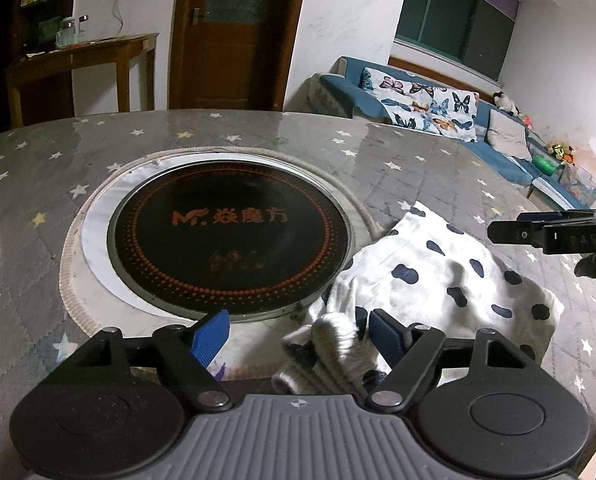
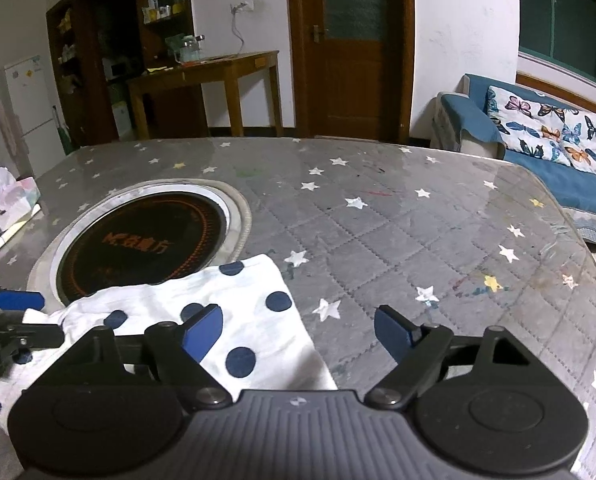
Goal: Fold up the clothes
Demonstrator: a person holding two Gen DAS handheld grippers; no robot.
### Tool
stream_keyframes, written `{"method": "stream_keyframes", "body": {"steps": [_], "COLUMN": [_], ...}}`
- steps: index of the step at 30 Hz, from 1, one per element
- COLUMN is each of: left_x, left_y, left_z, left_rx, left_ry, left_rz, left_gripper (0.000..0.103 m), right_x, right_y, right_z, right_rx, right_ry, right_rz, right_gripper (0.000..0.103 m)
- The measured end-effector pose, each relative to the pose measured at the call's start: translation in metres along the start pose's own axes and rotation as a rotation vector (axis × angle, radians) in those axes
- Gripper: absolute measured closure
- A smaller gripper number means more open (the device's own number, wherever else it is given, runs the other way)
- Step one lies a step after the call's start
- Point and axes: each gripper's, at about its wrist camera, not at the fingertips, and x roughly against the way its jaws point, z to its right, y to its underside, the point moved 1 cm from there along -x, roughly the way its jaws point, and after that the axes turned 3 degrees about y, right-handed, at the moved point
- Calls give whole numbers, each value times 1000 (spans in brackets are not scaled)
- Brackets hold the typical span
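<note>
On quilted star-print table (image 2: pixel 418 240): crumpled dotted cotton garment (image 1: pixel 438 272); both tongs (image 1: pixel 298 330) (image 2: pixel 298 328) apart.

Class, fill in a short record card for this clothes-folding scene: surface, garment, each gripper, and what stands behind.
surface: table with a grey quilted cover printed with stars
built-in: round black cooktop set into the table
garment: white cloth with dark blue spots, rumpled, lying beside the cooktop and overlapping its edge
left gripper: jaws apart, a bunched edge of the cloth between them, not pinched
right gripper: jaws apart over the cloth's right edge
background: blue sofa, brown door
</note>
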Motion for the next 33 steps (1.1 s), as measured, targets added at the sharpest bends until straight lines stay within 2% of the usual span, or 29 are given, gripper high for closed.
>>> {"method": "stream_keyframes", "body": {"steps": [7,13,18,26,33], "left_x": [16,23,19,8,-1], "left_y": [-8,-13,-9,2,10], "left_z": [-1,12,17,7,-5], "left_rx": [10,-15,-22,-8,16], "left_ry": [2,38,52,11,-1], "left_rz": [42,66,41,-4,-37], "left_gripper": [24,24,24,26,25], "right_x": [-2,-6,-20,-61,-82], "right_y": [-4,-9,-21,-27,-18], "right_z": [4,5,-6,-33,-26], "right_rx": [-3,17,57,132,82], "right_ry": [12,-1,-42,-86,-71], "right_rz": [-7,-9,-14,-68,-119], "right_gripper": [26,33,37,42,45]}}
